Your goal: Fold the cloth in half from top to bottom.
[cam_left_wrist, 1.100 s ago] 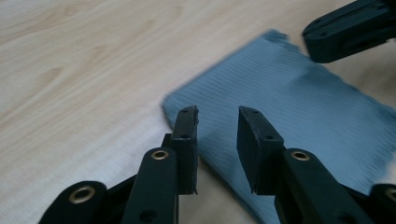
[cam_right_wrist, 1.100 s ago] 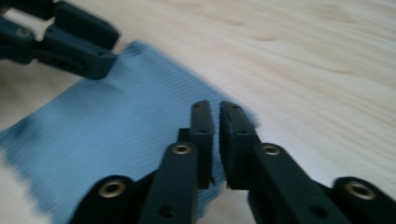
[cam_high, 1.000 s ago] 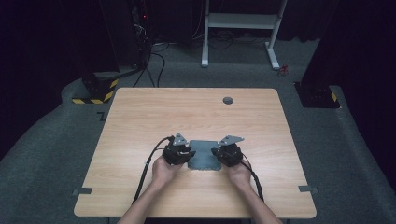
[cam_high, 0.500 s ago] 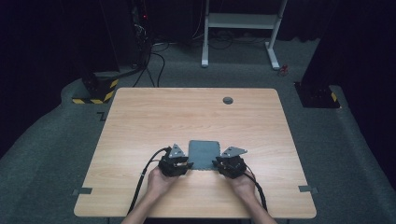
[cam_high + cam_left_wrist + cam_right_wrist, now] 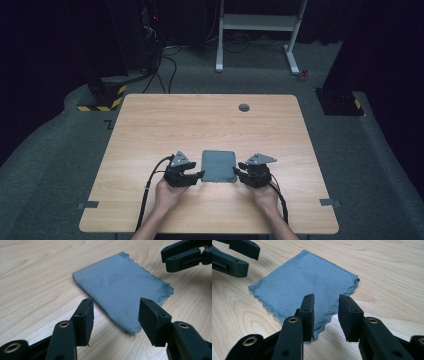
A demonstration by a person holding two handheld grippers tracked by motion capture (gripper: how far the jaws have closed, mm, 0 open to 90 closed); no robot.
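Observation:
A folded grey cloth lies flat on the wooden table, toward its near edge. My left gripper sits just left of the cloth's near left corner. Its jaws have just been opening and stand open in the left gripper view, with the cloth corner lying loose between them. My right gripper sits at the near right corner. Its jaws have also just been opening and stand open over the scalloped corner of the cloth, not pressing on it.
A small dark round grommet sits near the table's far edge. Cables trail from both grippers toward the near edge. Beyond the table stand a white desk frame and a black-and-yellow striped block on the grey floor.
Both grippers have drawn back from over the cloth toward the near edge and slightly apart. Their jaws have opened and let the cloth go; it now lies flat.

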